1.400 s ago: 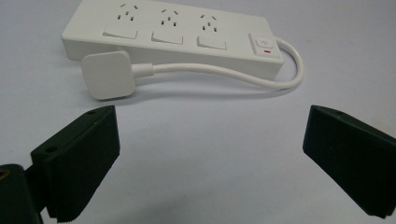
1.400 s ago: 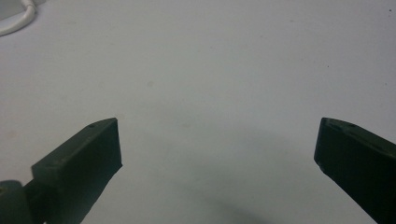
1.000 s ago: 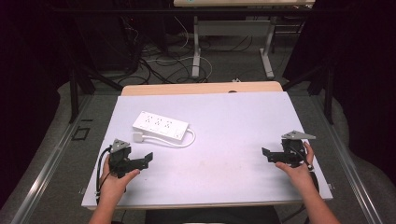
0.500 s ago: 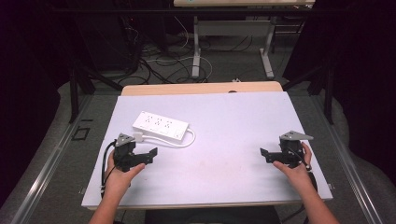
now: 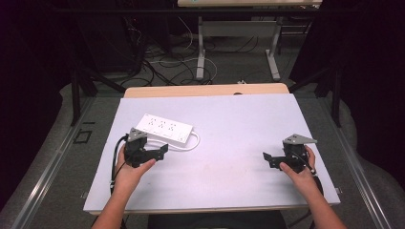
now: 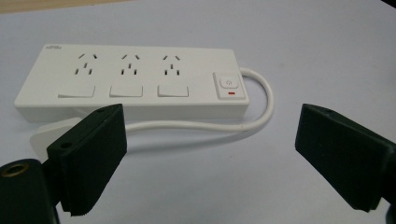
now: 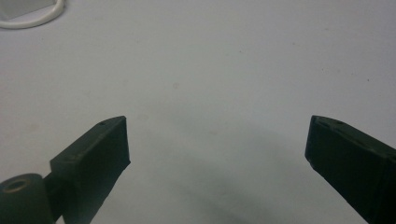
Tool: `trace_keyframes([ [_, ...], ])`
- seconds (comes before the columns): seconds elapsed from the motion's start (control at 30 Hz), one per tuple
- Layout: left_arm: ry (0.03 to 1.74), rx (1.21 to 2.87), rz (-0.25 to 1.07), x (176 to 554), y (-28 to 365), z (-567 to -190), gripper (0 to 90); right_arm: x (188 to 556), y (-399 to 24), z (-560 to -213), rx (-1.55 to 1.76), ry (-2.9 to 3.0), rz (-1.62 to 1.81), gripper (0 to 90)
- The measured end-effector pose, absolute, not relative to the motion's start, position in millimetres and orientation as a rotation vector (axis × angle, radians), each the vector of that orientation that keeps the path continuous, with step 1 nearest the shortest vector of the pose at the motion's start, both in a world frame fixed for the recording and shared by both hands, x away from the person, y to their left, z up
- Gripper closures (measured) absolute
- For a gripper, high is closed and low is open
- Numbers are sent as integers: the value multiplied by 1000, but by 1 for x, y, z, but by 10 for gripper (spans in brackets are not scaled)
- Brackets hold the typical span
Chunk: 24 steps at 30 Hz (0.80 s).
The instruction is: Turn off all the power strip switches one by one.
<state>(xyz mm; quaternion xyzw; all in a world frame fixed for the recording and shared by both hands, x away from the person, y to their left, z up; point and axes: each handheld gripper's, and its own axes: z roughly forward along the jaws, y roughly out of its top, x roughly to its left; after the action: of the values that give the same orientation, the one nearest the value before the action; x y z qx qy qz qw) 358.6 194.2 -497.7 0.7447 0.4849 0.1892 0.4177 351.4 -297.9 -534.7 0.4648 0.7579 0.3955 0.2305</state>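
Observation:
A white power strip (image 5: 163, 129) (image 6: 130, 79) with three sockets and a switch lies on the left half of the white table top (image 5: 229, 129). Its white cable (image 6: 196, 126) loops from the switch end back along its near side toward a white plug (image 6: 46, 135). My left gripper (image 5: 157, 151) (image 6: 210, 158) hovers just in front of the strip, open, its jaws just closing slightly with nothing between them. My right gripper (image 5: 269, 159) (image 7: 217, 163) stands open over bare table at the right, holding nothing.
A wooden edge (image 5: 205, 89) borders the table's far side. Beyond it stand a desk's metal legs (image 5: 200, 47) and loose cables (image 5: 157, 62) on the floor. Dark curtains flank both sides.
The left hand has carried its gripper forward and a little up, closer to the power strip. The right hand has stayed where it was.

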Motion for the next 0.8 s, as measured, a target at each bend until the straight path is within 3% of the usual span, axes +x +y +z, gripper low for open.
trace_keyframes([
  [0.27,1193,1894,495,366,182,-489,145,351,-298,-535,1271,2107,1096,0],
  [0.8,1157,1939,476,387,156,-480,201,350,-296,-536,1252,2124,1084,0],
])
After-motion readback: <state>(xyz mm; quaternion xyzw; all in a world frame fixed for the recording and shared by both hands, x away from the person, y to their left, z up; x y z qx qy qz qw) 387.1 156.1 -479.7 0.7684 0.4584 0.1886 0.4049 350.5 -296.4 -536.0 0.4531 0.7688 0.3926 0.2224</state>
